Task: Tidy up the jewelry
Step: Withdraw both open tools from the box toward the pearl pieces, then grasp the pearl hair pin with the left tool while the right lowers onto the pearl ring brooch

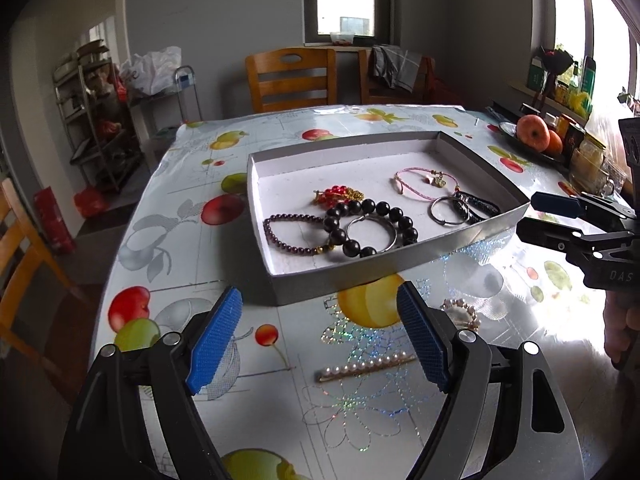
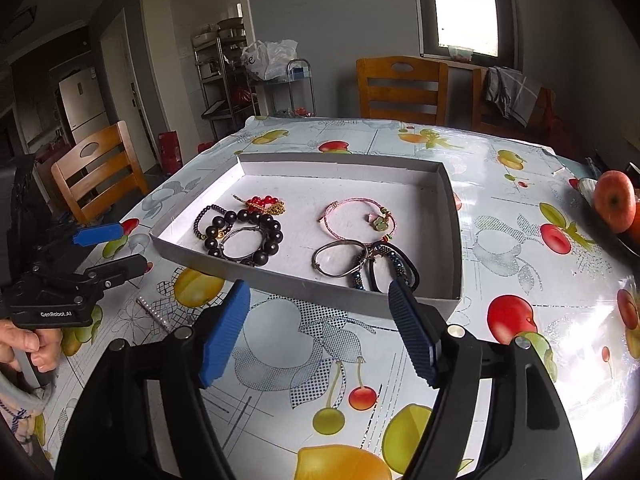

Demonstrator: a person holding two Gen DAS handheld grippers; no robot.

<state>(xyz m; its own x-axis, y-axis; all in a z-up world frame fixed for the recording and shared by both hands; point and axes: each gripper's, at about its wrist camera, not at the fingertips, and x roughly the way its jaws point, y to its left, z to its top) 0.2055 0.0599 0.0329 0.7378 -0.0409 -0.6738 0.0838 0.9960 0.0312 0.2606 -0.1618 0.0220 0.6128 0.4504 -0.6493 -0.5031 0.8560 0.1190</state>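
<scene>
A shallow white box (image 1: pixel 452 240) (image 2: pixel 280 280) sits on the table and holds several bracelets: a black bead bracelet (image 1: pixel 370 222) (image 2: pixel 244 236), a dark red bead bracelet (image 1: pixel 288 234), a pink cord bracelet (image 1: pixel 418 182) (image 2: pixel 358 218), metal bangles (image 1: pixel 446 210) (image 2: pixel 340 258) and a red and gold piece (image 1: pixel 338 194) (image 2: pixel 264 204). A pearl hair clip (image 1: pixel 366 366) and a pearl bracelet (image 1: pixel 464 312) lie on the table in front of the box. My left gripper (image 1: pixel 320 332) (image 2: pixel 114 250) is open above the clip. My right gripper (image 2: pixel 320 328) (image 1: pixel 532 216) is open and empty at the box's near edge.
The fruit-print tablecloth (image 1: pixel 180 240) (image 2: pixel 540 280) covers the table. A plate of apples (image 1: pixel 532 134) (image 2: pixel 614 208) and jars (image 1: pixel 588 160) stand at the right edge. Wooden chairs (image 1: pixel 292 80) (image 2: pixel 98 172) stand around the table. A thin sparkly clip (image 2: pixel 154 314) lies near the left gripper.
</scene>
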